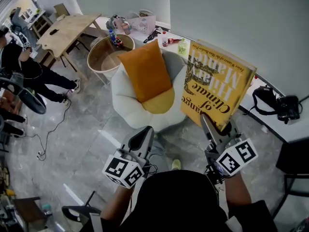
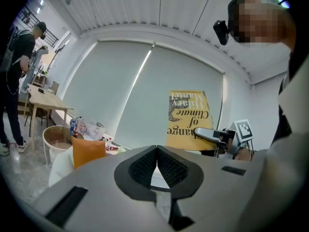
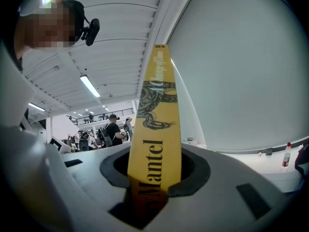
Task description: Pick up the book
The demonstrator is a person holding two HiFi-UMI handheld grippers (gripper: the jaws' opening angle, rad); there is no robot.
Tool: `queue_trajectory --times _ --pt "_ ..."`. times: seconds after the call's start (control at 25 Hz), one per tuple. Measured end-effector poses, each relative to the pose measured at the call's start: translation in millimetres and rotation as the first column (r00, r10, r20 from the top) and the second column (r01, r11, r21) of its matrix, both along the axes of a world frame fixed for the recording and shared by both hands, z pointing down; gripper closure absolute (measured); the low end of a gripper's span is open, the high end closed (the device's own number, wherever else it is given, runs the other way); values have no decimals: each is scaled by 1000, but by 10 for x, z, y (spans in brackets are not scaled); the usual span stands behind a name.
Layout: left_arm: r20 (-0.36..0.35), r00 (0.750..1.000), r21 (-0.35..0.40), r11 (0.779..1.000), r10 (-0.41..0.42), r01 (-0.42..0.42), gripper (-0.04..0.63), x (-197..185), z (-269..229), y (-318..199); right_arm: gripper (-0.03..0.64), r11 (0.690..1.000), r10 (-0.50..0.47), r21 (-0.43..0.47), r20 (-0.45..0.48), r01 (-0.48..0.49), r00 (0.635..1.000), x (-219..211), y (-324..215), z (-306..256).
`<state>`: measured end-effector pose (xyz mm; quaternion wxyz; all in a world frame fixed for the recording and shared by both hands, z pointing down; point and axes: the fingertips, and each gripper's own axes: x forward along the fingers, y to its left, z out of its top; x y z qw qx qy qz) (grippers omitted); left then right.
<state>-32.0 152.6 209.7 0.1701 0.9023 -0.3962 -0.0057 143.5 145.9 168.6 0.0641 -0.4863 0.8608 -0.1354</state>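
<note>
A thick yellow hardback book (image 1: 217,83) is held up in the air at the right of the head view, its cover with black lettering facing me. My right gripper (image 1: 216,127) is shut on its lower edge. In the right gripper view the yellow spine (image 3: 155,144) of the book stands upright between the jaws and runs up out of them. My left gripper (image 1: 145,138) hangs to the left of the book with its jaws shut and nothing between them. In the left gripper view the book (image 2: 189,120) and the right gripper (image 2: 219,136) show to the right.
A white round armchair (image 1: 126,103) with an orange cushion (image 1: 146,70) stands below the grippers. Beyond it are a round side table (image 1: 104,54) with bottles, a wooden table (image 1: 67,30) and a white counter (image 1: 285,124) with a black bag. A person (image 1: 29,74) stands at the left.
</note>
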Motion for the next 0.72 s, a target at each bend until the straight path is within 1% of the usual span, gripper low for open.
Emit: queue_trajectory --times 0.12,0.4,0.72 --pt "7 1000 11 1000 -11 11 581 -23 -13 220 463 1000 0 9 1 0 1000 42 210 -13" --pt "10 1000 16 1000 -13 13 581 -165 -41 250 464 999 22 27 6 -22 1000 19 189 -12" --pt "17 1000 9 1000 -16 16 581 -295 -122 249 463 999 51 7 14 -51 999 -3 210 -16"
